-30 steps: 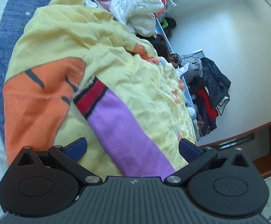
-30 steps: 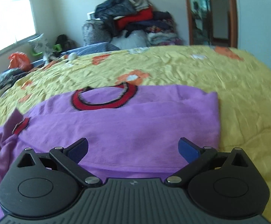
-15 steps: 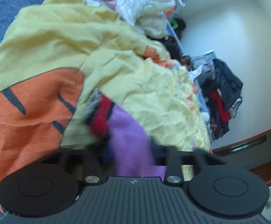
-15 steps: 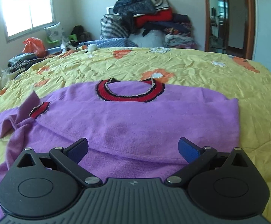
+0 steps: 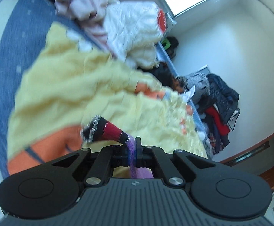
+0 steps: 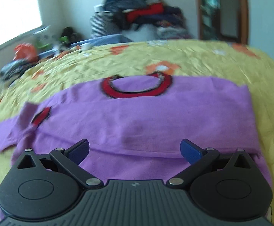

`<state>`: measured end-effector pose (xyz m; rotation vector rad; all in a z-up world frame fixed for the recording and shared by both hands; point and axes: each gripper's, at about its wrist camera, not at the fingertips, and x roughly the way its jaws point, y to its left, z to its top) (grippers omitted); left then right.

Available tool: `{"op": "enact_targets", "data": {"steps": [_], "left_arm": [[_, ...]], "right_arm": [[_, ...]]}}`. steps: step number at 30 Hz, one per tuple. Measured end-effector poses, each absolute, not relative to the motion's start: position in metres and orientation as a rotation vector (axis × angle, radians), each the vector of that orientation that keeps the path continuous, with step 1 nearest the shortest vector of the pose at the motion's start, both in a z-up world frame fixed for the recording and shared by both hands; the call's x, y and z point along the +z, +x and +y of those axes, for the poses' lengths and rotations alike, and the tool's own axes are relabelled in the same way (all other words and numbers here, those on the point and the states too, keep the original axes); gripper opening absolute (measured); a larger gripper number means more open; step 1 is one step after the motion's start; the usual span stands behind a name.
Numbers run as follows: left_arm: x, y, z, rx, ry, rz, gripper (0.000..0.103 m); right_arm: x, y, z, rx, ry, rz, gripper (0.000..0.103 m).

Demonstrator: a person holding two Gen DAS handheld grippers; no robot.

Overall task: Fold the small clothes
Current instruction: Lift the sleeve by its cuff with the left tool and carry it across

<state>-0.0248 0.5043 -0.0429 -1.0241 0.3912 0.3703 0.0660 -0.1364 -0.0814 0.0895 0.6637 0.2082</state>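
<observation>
Yellow flowered bedsheet (image 6: 203,60) under everything; my left gripper (image 5: 132,150) has its fingers pinched tight on the purple knit sweater's (image 6: 137,116) red-and-black cuffed sleeve (image 5: 106,130), right gripper (image 6: 135,151) spread wide, holding nothing, over the hem; clothes pile (image 6: 146,17) far behind.

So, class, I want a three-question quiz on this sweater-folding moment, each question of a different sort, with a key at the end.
1. True or false: the right gripper is shut on the purple sweater.
2. Multiple choice: what does the left gripper grip? A) the yellow bedsheet; B) the purple sleeve just behind its red and black cuff; C) the white quilted jacket.
3. Fill in: the sweater's red collar lies on the side of the sweater ____ from the right gripper.

Key: 1 false, it is open above the sweater's near part. 2 B. 3 farthest.
</observation>
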Motion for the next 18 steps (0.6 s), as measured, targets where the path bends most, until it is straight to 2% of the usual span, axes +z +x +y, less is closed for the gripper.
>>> {"op": "enact_targets", "data": {"steps": [8, 12, 14, 18], "left_arm": [[0.006, -0.031, 0.519, 0.383, -0.936, 0.365, 0.002], [0.021, -0.025, 0.516, 0.370, -0.907, 0.357, 0.002], [0.027, -0.018, 0.512, 0.358, -0.891, 0.358, 0.002], [0.039, 0.009, 0.490, 0.295, -0.852, 0.375, 0.002]], "right_arm": [[-0.093, 0.049, -0.064, 0.430, -0.037, 0.789, 0.103], [-0.098, 0.029, -0.010, 0.413, -0.292, 0.740, 0.103], [-0.091, 0.015, 0.000, 0.535, -0.276, 0.709, 0.103], [-0.085, 0.005, 0.007, 0.788, -0.139, 0.809, 0.103]]}}
